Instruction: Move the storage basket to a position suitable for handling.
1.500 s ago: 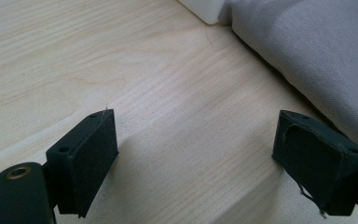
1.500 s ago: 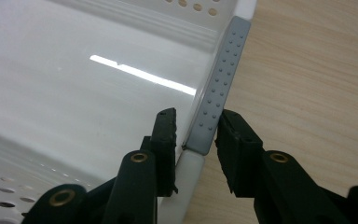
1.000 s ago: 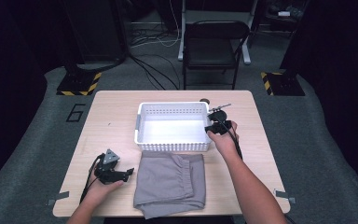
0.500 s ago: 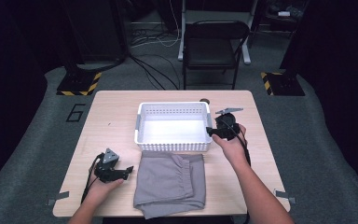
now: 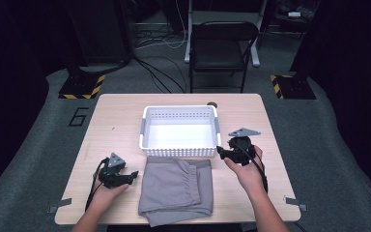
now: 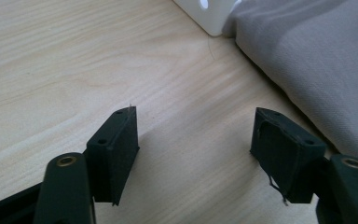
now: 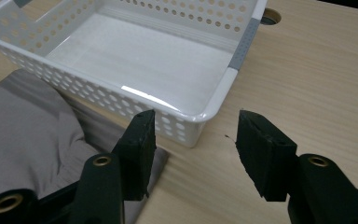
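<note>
While my left gripper (image 5: 134,174) rests low on the pale wooden table (image 5: 121,121), just beside the left edge of the folded grey cloth garment (image 5: 176,188), its two black jaws stand apart with bare wood between them; they have just been closing a little, and they hold nothing. In the left gripper view the grey cloth (image 6: 317,60) lies just off my right jaw, close but not touching so far as I can tell, and a corner of the white perforated plastic basket (image 6: 209,16) shows beyond it. My right gripper (image 5: 221,152) sits near the front right corner of that basket (image 5: 181,152), jaws apart and empty; they have just been opening. In the right gripper view the basket's rounded corner (image 7: 205,116) stands just ahead of the gap between my jaws, clear of both pads, and a fold of the garment (image 7: 32,135) lies under and beside my left jaw. The basket is empty inside and sits upright in the middle of the table, its front wall just beside the top hem of the garment, which lies flat at the near edge between my two hands.
</note>
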Motion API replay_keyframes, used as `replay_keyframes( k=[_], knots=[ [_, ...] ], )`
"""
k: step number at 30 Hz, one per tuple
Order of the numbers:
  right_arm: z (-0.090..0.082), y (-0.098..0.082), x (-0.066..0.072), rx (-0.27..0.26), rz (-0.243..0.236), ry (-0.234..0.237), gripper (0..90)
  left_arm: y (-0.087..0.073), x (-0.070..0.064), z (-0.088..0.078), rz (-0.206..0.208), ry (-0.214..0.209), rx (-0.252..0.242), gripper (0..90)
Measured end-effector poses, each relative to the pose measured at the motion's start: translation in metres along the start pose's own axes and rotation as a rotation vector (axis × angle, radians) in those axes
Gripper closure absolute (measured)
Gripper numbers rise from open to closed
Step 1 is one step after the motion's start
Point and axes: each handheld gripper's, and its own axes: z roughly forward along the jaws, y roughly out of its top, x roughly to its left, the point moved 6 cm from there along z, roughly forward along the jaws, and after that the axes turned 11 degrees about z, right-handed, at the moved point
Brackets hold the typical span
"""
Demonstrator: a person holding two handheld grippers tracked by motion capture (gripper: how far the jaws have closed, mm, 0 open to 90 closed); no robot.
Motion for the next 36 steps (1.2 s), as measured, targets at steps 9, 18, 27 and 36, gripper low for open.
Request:
replay_keyframes(
  k=[9, 18, 27, 36],
  knots=[
    [-0.011, -0.035, 0.013, 0.026, -0.034, 0.016, 54.5, 0.008, -0.015, -0.009, -0.021, -0.047, 0.010, 40.7],
    [-0.012, -0.051, 0.007, 0.026, -0.023, 0.054, 54.9, 0.017, -0.029, -0.021, -0.036, -0.102, -0.027, 40.7],
    [-0.007, -0.068, 0.001, 0.045, -0.035, 0.052, 50.7, 0.021, -0.033, -0.034, -0.041, -0.093, -0.040, 40.0],
    [-0.008, -0.081, 0.018, 0.080, -0.058, 0.110, 52.6, 0.027, -0.042, -0.042, -0.115, -0.151, -0.087, 38.7]
  ],
)
